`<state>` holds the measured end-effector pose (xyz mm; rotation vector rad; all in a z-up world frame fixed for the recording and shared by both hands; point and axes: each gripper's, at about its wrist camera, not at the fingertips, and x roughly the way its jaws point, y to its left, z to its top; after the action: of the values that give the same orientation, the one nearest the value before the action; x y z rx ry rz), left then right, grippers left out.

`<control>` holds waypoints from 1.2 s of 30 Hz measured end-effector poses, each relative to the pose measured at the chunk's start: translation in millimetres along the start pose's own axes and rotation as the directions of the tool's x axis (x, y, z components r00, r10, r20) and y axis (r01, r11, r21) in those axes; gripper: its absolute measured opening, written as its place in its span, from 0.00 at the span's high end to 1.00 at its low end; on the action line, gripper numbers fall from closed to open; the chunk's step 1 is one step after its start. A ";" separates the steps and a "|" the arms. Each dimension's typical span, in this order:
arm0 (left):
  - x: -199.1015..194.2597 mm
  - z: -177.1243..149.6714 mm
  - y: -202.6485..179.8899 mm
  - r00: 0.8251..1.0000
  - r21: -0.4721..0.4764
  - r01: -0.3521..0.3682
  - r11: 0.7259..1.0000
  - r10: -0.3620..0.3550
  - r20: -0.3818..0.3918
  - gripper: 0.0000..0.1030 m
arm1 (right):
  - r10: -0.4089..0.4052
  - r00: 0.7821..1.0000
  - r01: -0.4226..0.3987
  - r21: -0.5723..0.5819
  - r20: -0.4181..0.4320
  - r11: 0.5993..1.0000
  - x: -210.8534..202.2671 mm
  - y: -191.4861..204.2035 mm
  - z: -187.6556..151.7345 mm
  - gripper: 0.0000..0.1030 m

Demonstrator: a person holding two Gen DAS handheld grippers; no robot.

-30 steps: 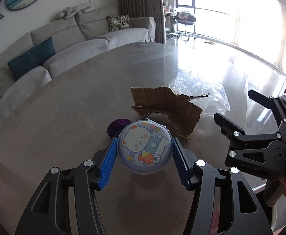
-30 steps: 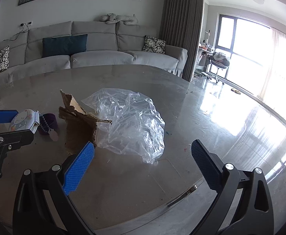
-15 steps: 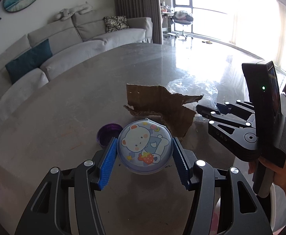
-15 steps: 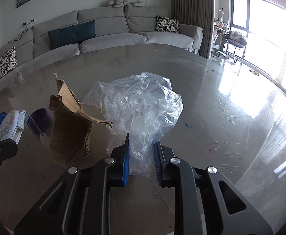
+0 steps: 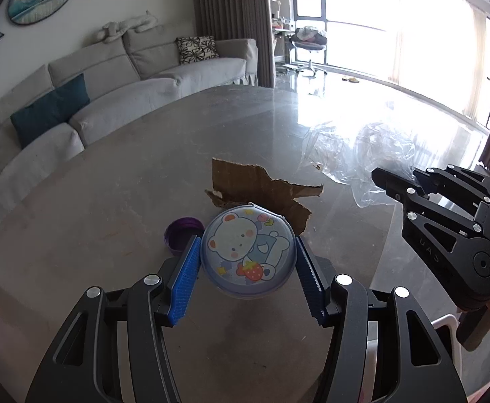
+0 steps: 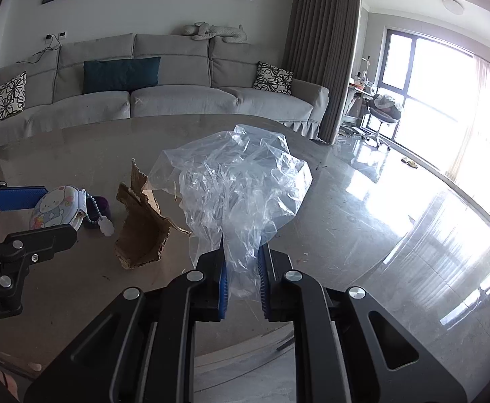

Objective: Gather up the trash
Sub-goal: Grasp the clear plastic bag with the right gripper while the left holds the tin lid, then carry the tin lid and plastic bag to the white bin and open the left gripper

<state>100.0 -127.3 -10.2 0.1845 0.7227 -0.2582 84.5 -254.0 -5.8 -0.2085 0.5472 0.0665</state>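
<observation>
the only legible writing is "bot.ai", printed on the left gripper's body at the left edge of the right wrist view. a grey sectional sofa [image 6: 177, 97] with a teal cushion [image 6: 120, 74] stands behind the glossy stone table [image 6: 362, 208]; bright windows lie to the right. on the table, the right gripper [image 6: 241, 278] has its blue pads clamped on the crumpled clear plastic bag [image 6: 238, 181], lifted above the surface. a torn cardboard piece [image 5: 261, 188] stands just left of the bag. the left gripper [image 5: 246, 278] squeezes a round bear-print tin [image 5: 248, 255] between its pads; a small purple cup [image 5: 181, 236] sits beside it.
</observation>
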 end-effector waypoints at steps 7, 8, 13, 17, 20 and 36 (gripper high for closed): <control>-30.4 -5.6 -20.8 0.999 0.021 0.037 0.999 -0.038 0.026 0.45 | 0.002 0.998 -0.003 0.016 0.056 1.000 -60.3 -2.3 -4.0 0.85; -34.8 -7.8 -25.7 0.999 0.028 0.042 0.999 -0.043 0.030 0.45 | -0.001 0.998 0.000 0.020 0.058 1.000 -67.1 -3.3 -4.2 0.85; -60.5 -21.8 -49.7 0.996 0.056 0.084 0.995 -0.086 0.036 0.45 | -0.015 0.999 0.012 0.051 0.049 0.999 -103.7 -11.1 -22.6 0.85; -76.8 -40.0 -72.9 0.991 0.090 0.127 0.988 -0.130 0.025 0.45 | -0.038 0.999 0.036 0.082 0.024 0.996 -124.5 -15.5 -42.7 0.85; -86.3 -58.2 -93.7 0.986 0.109 0.164 0.980 -0.165 0.003 0.45 | -0.054 0.999 0.053 0.119 0.002 0.991 -141.3 -20.2 -60.8 0.85; -107.6 -133.4 -197.8 0.953 0.216 0.299 0.929 -0.280 -0.118 0.45 | -0.144 0.984 0.163 0.213 -0.101 0.963 -196.4 -34.4 -142.8 0.85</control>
<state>-119.7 -263.5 -51.3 0.3130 0.8040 -0.6226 -151.5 -319.6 -16.0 -0.0360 0.6167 -0.1546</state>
